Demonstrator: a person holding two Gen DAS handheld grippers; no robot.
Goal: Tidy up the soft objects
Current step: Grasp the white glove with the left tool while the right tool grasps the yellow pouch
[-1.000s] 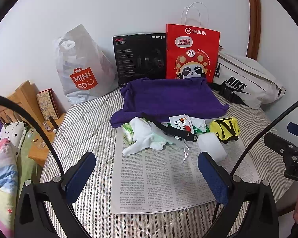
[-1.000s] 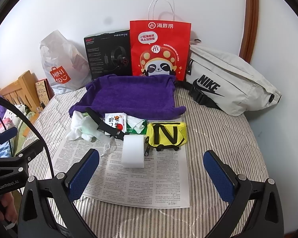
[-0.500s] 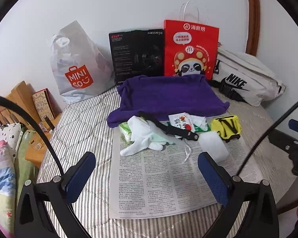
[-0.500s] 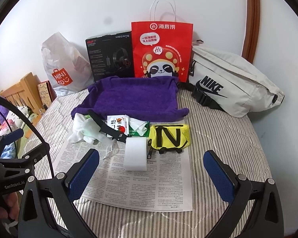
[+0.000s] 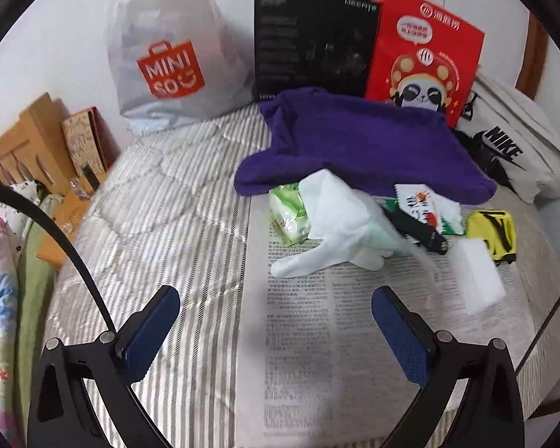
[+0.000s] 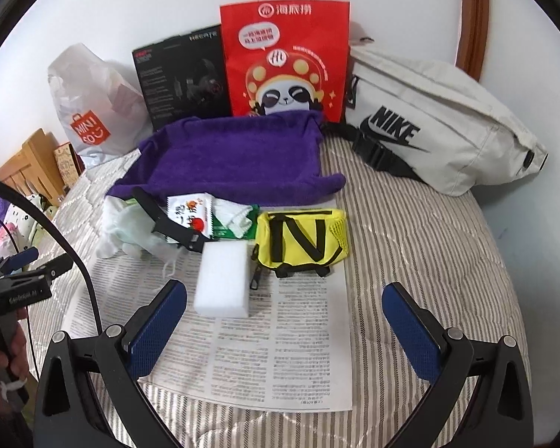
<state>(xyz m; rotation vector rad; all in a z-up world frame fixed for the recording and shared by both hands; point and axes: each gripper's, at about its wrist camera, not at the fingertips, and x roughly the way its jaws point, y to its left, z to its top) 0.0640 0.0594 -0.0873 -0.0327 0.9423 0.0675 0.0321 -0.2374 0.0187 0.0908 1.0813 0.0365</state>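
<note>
Above the newspaper (image 6: 280, 336) on your bed, both jaws spread and empty, white sponge (image 6: 224, 280) beside yellow pouch (image 6: 298, 239), gloves (image 5: 339, 224) apparently crumpled.

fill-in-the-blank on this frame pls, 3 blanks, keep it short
1. The white sponge block lies on the ____.
2. The pouch with the black N is ____ in colour.
3. Both the left gripper and right gripper have their jaws ____.

Missing words: newspaper; yellow; open

Home bedroom; striped bed (image 6: 410, 231), wooden headboard (image 5: 22, 142).
</note>
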